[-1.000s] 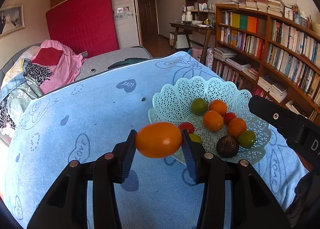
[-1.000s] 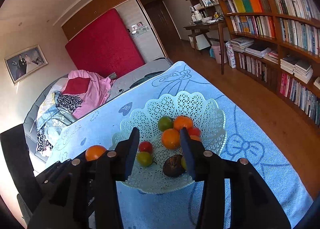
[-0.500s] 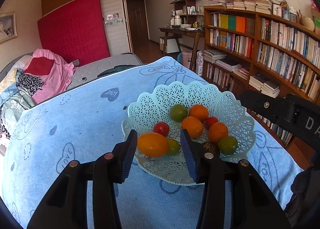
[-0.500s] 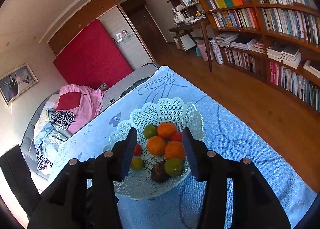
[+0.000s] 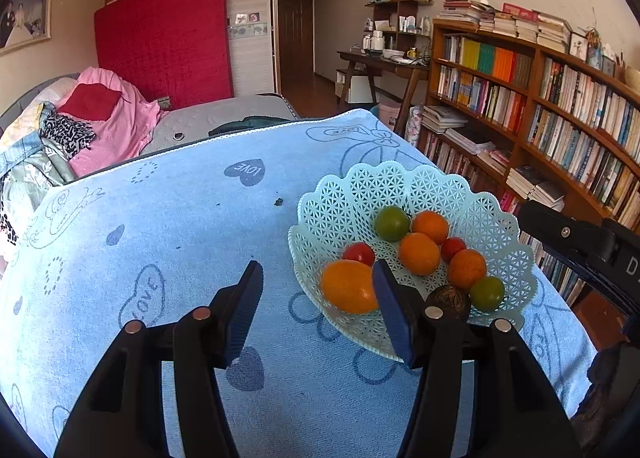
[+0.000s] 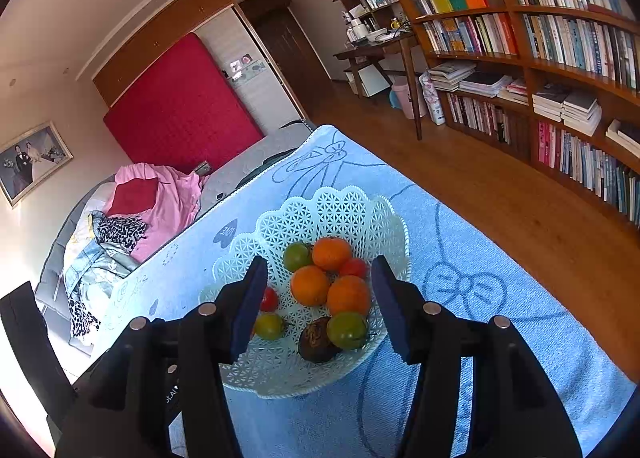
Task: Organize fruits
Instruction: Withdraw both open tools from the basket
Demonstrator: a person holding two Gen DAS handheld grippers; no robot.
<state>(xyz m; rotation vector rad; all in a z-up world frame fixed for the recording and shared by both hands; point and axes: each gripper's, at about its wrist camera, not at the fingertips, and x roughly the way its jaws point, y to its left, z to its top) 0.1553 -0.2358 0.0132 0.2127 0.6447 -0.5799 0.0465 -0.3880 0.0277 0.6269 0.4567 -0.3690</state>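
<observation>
Two tools are hanging over the blue worktop (image 5: pixel 168 218), both with jaws opening and nothing pinched between them. The left tool (image 5: pixel 318 308) is sitting just beside the lattice basket (image 5: pixel 360 186), its right finger crossing the yellow-orange fruit (image 5: pixel 348 292) lying at the basket's near rim. Only the right tool (image 6: pixel 320 302) view is showing the small yellow-green fruit (image 6: pixel 270 326), with the wooden floor (image 6: pixel 520 194) beyond.

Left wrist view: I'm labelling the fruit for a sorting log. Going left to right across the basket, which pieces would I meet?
Large oval orange-yellow fruit → round green fruit at the back → round orange fruit in the middle → orange fruit toward the right → small green fruit at the right edge, all in the pale green lattice plastic basket.
</observation>
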